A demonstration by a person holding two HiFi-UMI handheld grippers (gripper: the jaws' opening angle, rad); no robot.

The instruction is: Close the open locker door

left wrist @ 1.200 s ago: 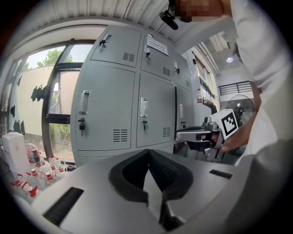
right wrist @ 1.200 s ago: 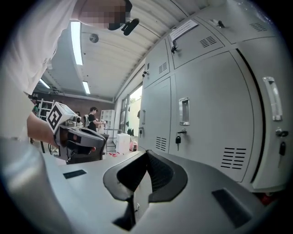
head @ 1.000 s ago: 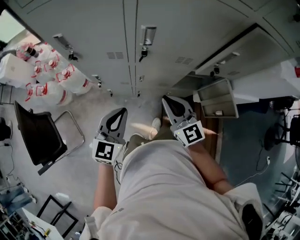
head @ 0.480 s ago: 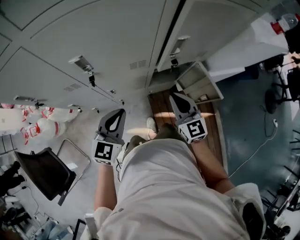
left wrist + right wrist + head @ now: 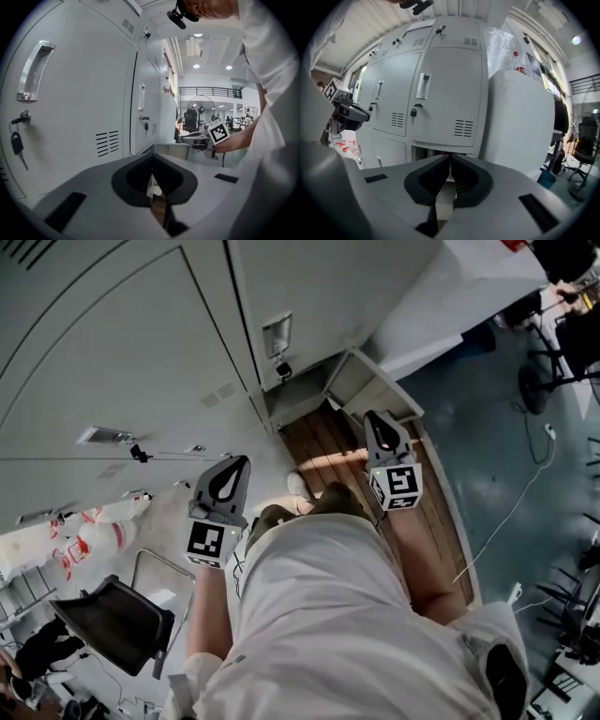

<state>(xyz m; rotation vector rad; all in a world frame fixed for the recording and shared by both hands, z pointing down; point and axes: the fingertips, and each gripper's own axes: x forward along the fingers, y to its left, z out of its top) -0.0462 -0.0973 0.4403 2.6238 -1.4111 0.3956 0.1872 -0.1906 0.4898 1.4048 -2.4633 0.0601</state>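
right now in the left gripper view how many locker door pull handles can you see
2. One handle on the near door at the left, another handle on the next door further along. More may be hidden outside the frame.

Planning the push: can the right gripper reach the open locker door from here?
Likely yes. The right gripper points at the open locker door, low just ahead, nothing between them. Its jaws have just been opening slightly, empty.
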